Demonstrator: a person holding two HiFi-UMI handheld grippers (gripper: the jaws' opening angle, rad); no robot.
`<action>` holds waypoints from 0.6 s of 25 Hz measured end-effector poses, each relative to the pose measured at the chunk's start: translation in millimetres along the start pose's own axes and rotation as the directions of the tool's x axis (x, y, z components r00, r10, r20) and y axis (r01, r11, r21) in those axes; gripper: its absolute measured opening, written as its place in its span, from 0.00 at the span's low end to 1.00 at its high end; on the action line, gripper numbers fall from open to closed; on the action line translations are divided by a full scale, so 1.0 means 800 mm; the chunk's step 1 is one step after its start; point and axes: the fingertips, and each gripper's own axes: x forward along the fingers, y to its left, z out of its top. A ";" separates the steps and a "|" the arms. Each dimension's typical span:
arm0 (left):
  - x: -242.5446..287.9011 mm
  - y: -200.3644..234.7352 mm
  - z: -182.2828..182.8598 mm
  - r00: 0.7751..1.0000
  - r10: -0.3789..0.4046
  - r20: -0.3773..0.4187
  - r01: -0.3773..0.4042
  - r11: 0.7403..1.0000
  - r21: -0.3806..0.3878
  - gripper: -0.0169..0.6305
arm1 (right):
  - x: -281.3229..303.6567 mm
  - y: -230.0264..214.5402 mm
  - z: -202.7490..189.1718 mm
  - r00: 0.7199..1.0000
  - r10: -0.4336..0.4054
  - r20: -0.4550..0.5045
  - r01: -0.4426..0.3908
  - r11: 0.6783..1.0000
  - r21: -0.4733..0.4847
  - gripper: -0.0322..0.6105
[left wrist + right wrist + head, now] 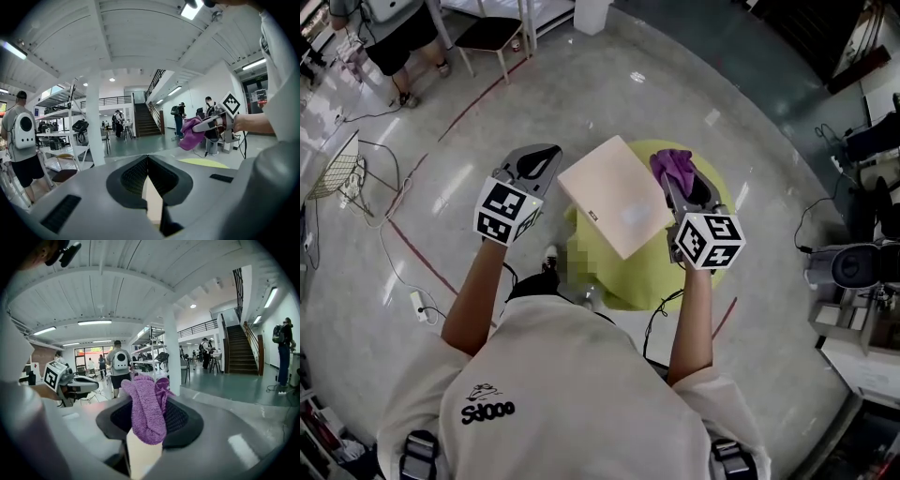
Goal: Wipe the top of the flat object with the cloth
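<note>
One round yellow-green counter (619, 281) lies beneath both grippers. One pale flat object (614, 195) sits between the two, its left corner just beside the left gripper (547, 157) and its right edge alongside the right gripper (675, 187). The left gripper's jaws are pressed together with nothing between their tips. The right gripper is clamped on the one purple cloth (672, 165), which bunches out past its jaw tips. Only the head view shows the flat object whole. Each gripper view instead shows the other gripper across from it and the hall behind.
</note>
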 end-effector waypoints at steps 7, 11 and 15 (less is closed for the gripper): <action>0.057 0.060 -0.031 0.999 -0.054 0.006 0.054 0.998 -0.020 0.04 | 0.115 -0.026 -0.056 0.993 0.000 -0.117 -0.005 0.999 -0.044 0.29; 0.080 0.085 -0.055 0.996 -0.083 -0.019 0.083 0.996 -0.025 0.04 | 0.179 -0.049 -0.098 0.979 -0.031 -0.201 0.024 0.999 -0.040 0.29; 0.094 0.109 -0.078 0.995 -0.087 -0.043 0.085 0.996 -0.033 0.04 | 0.231 -0.076 -0.149 0.953 -0.063 -0.295 0.058 0.998 -0.024 0.29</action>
